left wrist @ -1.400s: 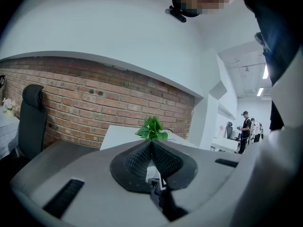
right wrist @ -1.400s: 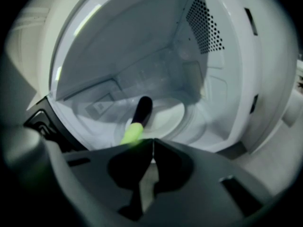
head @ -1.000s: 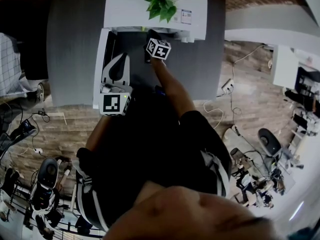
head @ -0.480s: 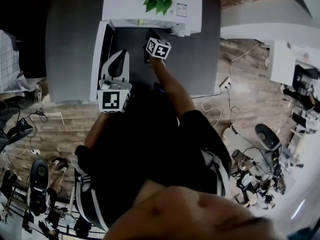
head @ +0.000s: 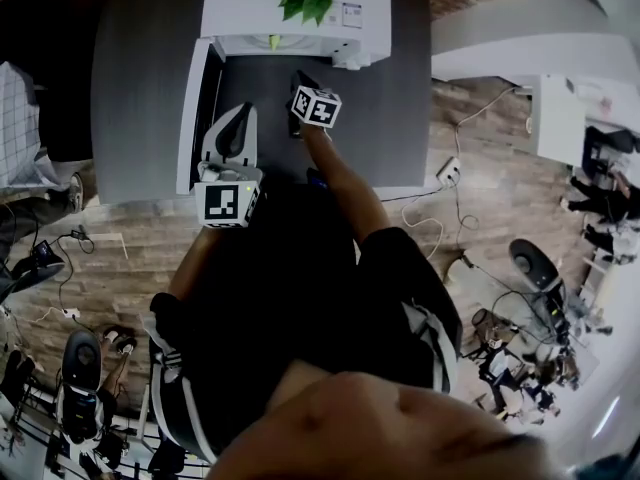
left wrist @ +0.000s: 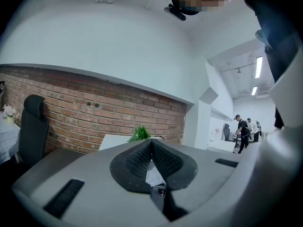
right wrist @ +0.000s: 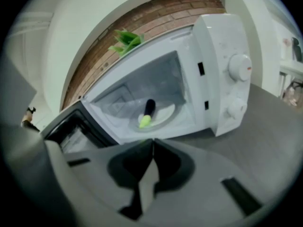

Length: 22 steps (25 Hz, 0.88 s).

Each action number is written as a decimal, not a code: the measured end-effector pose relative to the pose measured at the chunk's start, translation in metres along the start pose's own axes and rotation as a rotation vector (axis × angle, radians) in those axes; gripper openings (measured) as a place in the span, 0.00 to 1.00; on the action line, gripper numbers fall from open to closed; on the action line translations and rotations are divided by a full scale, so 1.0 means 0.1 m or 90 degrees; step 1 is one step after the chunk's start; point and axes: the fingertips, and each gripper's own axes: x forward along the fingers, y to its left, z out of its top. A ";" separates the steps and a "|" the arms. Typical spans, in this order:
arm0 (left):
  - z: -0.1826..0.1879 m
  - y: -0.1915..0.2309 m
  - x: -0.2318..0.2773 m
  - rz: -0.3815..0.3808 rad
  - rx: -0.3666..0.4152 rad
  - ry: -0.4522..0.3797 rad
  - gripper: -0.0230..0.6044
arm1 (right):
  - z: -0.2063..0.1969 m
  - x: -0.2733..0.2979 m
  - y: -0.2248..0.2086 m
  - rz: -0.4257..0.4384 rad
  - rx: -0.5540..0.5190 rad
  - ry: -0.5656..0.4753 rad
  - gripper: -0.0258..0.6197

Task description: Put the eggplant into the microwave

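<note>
1. The eggplant [right wrist: 147, 112] lies on the round plate [right wrist: 165, 113] inside the microwave [right wrist: 218, 74], which stands at the table's [head: 140, 88] far edge; its door [right wrist: 68, 126] hangs open.
2. Right gripper [right wrist: 152, 143]: its 2 jaws are pressed together, empty.
3. Left gripper [left wrist: 151, 143]: jaws likewise together, gripping nothing.

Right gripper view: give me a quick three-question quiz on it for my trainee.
1. True or false: the eggplant lies inside the microwave.
2. The door of the microwave is: A open, B closed.
3. What does the right gripper hold?
Key: 1 true; 2 A; 3 nothing, it is shut and empty.
</note>
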 end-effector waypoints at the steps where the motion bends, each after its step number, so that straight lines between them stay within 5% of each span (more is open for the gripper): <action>1: 0.00 -0.02 -0.02 0.000 -0.001 0.000 0.09 | -0.01 -0.05 0.01 0.001 -0.001 0.001 0.09; 22: -0.19 -0.27 -0.41 0.030 0.024 0.001 0.09 | -0.01 -1.34 0.38 0.065 -0.063 -0.032 0.09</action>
